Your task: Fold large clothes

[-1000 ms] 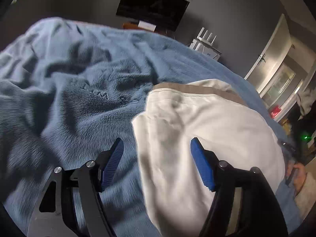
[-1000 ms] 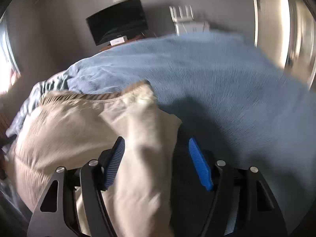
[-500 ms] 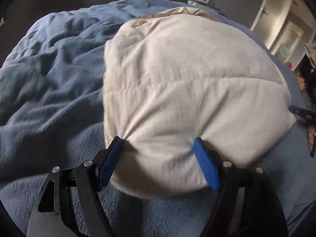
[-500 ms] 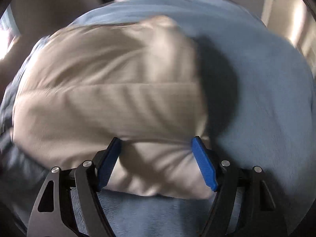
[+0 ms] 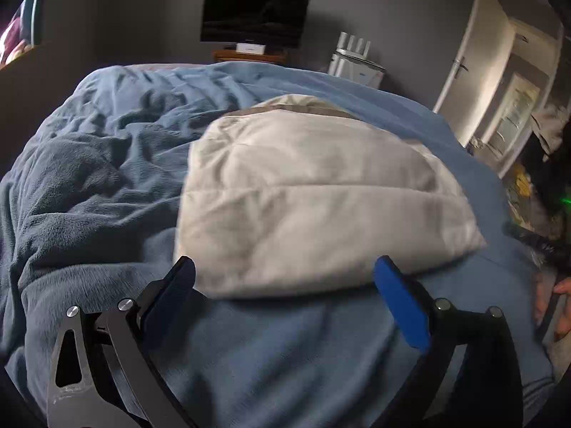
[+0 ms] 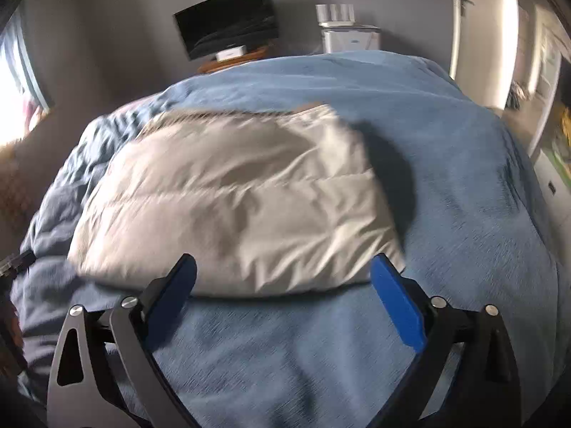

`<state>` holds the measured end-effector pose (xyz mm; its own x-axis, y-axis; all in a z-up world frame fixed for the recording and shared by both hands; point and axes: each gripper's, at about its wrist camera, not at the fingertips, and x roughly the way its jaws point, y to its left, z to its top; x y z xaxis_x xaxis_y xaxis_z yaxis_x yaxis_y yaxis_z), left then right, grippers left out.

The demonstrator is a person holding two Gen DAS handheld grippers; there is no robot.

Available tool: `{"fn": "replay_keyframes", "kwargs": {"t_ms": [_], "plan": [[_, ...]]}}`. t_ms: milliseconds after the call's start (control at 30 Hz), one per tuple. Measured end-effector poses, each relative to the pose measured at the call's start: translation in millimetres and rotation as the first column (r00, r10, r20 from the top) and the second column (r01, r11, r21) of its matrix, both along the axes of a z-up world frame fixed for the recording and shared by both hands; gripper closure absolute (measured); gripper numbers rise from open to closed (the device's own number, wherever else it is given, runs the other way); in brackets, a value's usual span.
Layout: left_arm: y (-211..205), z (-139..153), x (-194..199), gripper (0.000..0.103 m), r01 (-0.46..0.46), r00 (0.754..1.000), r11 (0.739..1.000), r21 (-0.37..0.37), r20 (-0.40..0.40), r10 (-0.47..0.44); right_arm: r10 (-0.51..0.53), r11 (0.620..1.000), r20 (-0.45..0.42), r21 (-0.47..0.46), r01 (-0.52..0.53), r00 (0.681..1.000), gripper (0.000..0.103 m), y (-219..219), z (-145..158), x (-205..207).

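Observation:
A cream padded garment (image 5: 314,199) lies folded into a thick rectangle on a blue blanket (image 5: 89,185); a tan band shows along its far edge. It also shows in the right wrist view (image 6: 242,203). My left gripper (image 5: 285,289) is open and empty, its blue fingertips just short of the garment's near edge. My right gripper (image 6: 283,285) is open and empty, also at the near edge, not touching the fabric. The right wrist view is slightly blurred.
The blue blanket (image 6: 464,164) covers the whole bed and is rumpled on the left. A dark TV (image 5: 253,16) stands on a wooden stand against the far wall, with a white appliance (image 5: 355,62) beside it. A white door (image 5: 474,67) is on the right.
Both grippers have pulled back from the garment's near edge, where their fingers straddled the fabric half a second ago. The garment now lies flat and folded on the blanket.

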<state>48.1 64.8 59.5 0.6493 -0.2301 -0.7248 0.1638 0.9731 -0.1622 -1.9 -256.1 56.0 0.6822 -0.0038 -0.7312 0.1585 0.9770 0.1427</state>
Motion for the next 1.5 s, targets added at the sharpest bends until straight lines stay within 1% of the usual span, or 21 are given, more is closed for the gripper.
{"fn": "replay_keyframes", "kwargs": {"t_ms": [67,133,233,300,367,433,500,600,667,767,933,1500], "plan": [[-14,1,-12,0.007,0.007,1.000,1.000,0.012,0.002,-0.007,0.033,0.999,-0.002,-0.036,-0.033,0.999,0.008,28,0,1],[-25,-5,-21,0.007,-0.004,1.000,0.999,0.034,0.009,0.003,0.061,0.996,0.019,-0.073,-0.060,0.998,0.008,59,-8,-5],[-45,-26,-31,0.007,-0.018,1.000,0.992,0.128,0.026,0.015,0.108,0.985,0.042,-0.138,-0.101,0.993,0.008,85,-23,-16],[-51,-40,-34,0.007,-0.025,0.999,0.986,0.166,0.044,0.018,0.145,0.973,0.046,-0.190,-0.133,0.988,0.008,101,-37,-22],[-52,-50,-34,0.007,-0.014,0.999,0.985,0.172,0.047,0.006,0.145,0.964,0.037,-0.229,-0.133,0.989,0.008,108,-47,-26],[-52,-59,-32,0.007,-0.016,0.999,0.985,0.170,0.049,0.007,0.140,0.963,0.029,-0.235,-0.129,0.990,0.008,109,-58,-25],[-52,-66,-32,0.007,-0.028,0.998,0.985,0.169,0.063,0.018,0.128,0.961,0.040,-0.250,-0.115,0.991,0.008,109,-65,-22],[-57,-82,-30,0.007,-0.008,0.999,0.981,0.194,0.040,0.000,0.077,0.957,0.061,-0.286,-0.056,0.995,0.008,104,-74,-18],[-57,-86,-29,0.007,-0.006,0.999,0.981,0.194,0.044,-0.002,0.056,0.958,0.065,-0.284,-0.035,0.996,0.008,101,-77,-15],[-54,-86,-27,0.007,-0.020,0.998,0.982,0.189,0.054,0.010,0.031,0.963,0.059,-0.269,-0.014,0.998,0.008,94,-80,-11],[-53,-87,-28,0.007,-0.014,0.998,0.983,0.183,0.055,0.004,0.006,0.968,0.048,-0.249,0.007,0.999,0.008,85,-83,-10],[-55,-88,-28,0.007,0.005,0.999,0.984,0.178,0.044,-0.013,-0.003,0.969,0.024,-0.246,0.008,1.000,0.008,80,-88,-7]]}}
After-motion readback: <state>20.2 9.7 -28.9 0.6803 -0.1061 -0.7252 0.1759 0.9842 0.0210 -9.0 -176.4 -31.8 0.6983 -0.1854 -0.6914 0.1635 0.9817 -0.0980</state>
